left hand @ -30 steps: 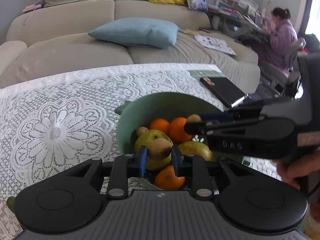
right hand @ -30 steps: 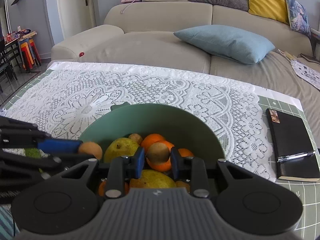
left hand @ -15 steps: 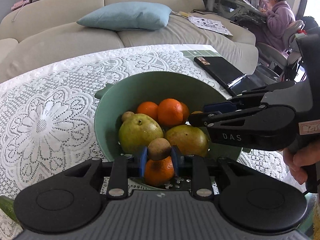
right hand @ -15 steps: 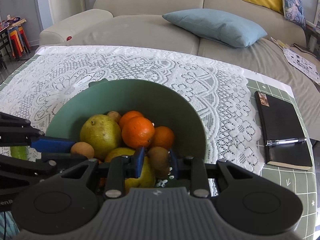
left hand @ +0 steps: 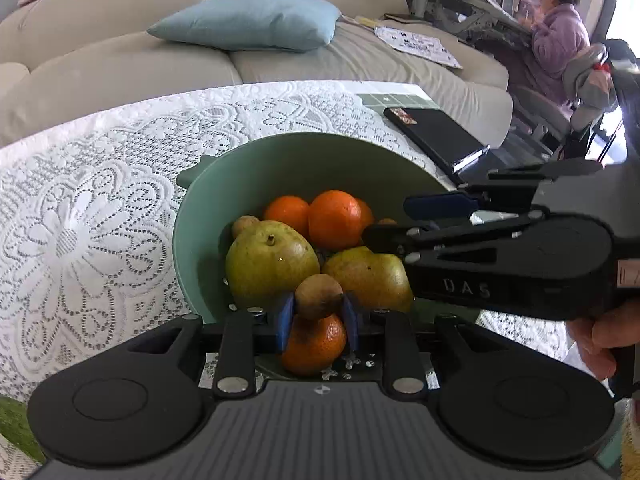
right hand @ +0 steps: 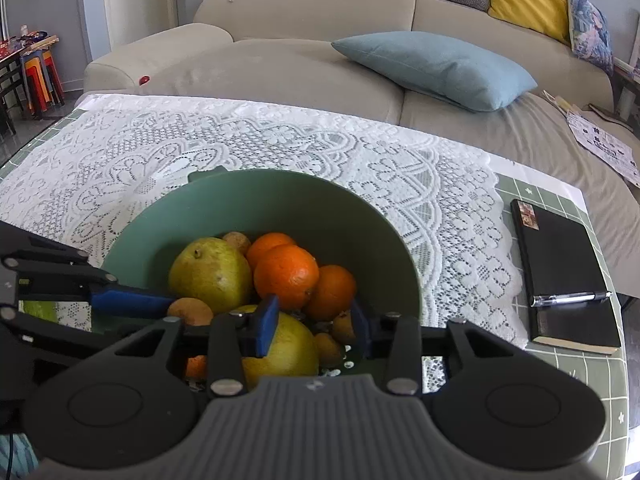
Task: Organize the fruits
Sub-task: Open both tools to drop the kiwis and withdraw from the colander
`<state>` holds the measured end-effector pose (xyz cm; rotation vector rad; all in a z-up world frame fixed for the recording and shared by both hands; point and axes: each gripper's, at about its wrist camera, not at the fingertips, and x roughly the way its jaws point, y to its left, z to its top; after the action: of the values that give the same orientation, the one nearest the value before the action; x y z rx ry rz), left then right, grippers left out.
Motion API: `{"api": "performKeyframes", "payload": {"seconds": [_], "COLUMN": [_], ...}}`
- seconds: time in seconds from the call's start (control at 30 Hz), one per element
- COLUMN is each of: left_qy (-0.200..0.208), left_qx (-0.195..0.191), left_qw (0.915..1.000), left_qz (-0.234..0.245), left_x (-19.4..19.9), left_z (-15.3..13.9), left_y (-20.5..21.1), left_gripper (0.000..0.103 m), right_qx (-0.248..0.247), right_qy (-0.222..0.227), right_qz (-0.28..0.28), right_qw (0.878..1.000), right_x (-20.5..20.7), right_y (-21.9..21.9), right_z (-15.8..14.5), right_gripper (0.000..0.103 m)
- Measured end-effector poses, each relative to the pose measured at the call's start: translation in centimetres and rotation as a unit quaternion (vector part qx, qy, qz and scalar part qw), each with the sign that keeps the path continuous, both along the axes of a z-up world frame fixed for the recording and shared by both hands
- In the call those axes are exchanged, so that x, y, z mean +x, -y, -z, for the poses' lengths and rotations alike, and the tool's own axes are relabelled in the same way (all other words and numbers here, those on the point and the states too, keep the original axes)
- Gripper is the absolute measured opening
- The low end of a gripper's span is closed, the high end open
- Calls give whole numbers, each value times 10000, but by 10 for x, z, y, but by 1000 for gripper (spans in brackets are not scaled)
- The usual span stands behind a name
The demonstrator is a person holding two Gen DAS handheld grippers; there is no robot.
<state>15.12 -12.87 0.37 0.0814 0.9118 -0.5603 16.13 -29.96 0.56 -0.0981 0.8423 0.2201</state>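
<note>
Green object [left hand: 16, 420] cut off at left wrist view's lower-left corner, identity unclear; bowl [right hand: 280, 196] near rim hidden behind gripper body.

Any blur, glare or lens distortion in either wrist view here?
Left wrist view: fruit in the green bowl is sharp, the seated person soft, the window corner blown out. Right wrist view: evenly lit, fisheye bends the lace tablecloth edge.

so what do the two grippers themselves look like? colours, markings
Both match: black linkage arms with silver rivets, blue pads on the fingers, and a ribbed grey body flanked by two round black discs. The right gripper, seen side-on from the left wrist view, carries embossed "DAS" lettering and is held by a bare hand. No cables or sleeves are clearly visible.
</note>
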Motion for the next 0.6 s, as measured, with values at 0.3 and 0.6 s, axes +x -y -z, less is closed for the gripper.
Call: {"api": "performKeyframes", "payload": {"seconds": [0.3, 0.6], "left_qy": [41, 362], "left_qx": [-50, 179], "left_qw": [9999, 9987], "left_qz": [-125, -302], "left_x": [0, -9], "left_z": [-4, -14], "left_y": [-6, -18], "left_gripper": [39, 46], "right_qx": [32, 61], "right_qy": [113, 236], "right_qz": [16, -10], "right_qw": [9999, 9997], "right_x": [-1, -2], "right_y": [-3, -11], "right_z": [-6, -12], "right_gripper": [43, 51]}}
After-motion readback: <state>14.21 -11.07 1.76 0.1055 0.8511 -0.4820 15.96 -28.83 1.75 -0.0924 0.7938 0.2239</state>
